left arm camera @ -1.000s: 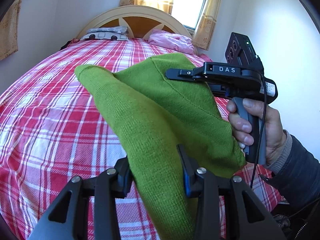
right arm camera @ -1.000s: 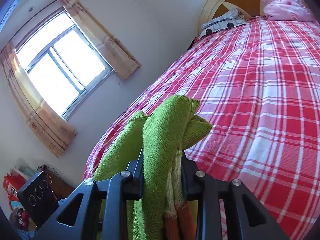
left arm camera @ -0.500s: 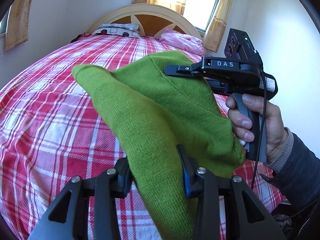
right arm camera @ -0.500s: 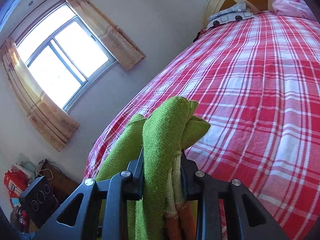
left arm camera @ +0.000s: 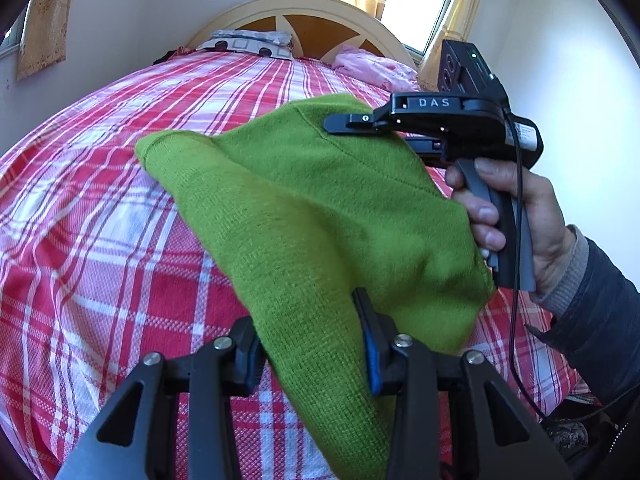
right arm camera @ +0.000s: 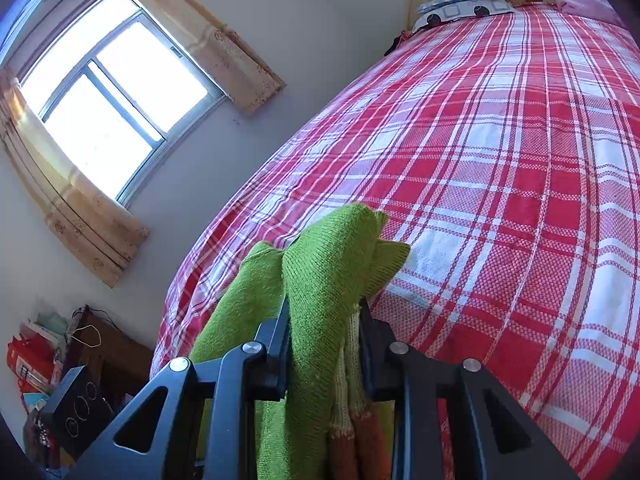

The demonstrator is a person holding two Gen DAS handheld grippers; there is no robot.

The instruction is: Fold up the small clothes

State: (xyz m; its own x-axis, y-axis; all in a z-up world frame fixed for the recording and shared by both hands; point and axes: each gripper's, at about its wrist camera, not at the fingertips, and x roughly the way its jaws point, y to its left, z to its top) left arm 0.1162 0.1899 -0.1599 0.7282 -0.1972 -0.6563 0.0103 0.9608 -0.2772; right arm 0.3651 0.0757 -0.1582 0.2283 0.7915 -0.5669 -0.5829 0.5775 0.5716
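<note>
A green knitted garment (left arm camera: 320, 208) hangs stretched in the air above the red plaid bed (left arm camera: 100, 200), held at two places. My left gripper (left arm camera: 310, 344) is shut on its near lower part. My right gripper (right arm camera: 324, 320) is shut on a bunched edge of the green garment (right arm camera: 320, 280), where cream and orange bands show low between the fingers. In the left wrist view the right gripper (left arm camera: 340, 126) comes in from the right, clamped on the garment's upper edge, with the hand on its handle.
A cream headboard (left arm camera: 320, 12), a patterned pillow (left arm camera: 248, 40) and pink bedding (left arm camera: 372, 68) lie at the far end. A curtained window (right arm camera: 108, 104) is on the left wall. A cluttered wooden stand (right arm camera: 92, 360) sits at the bed's lower left.
Both grippers have moved down and forward over the bed with the garment still held between them. The grips have not changed.
</note>
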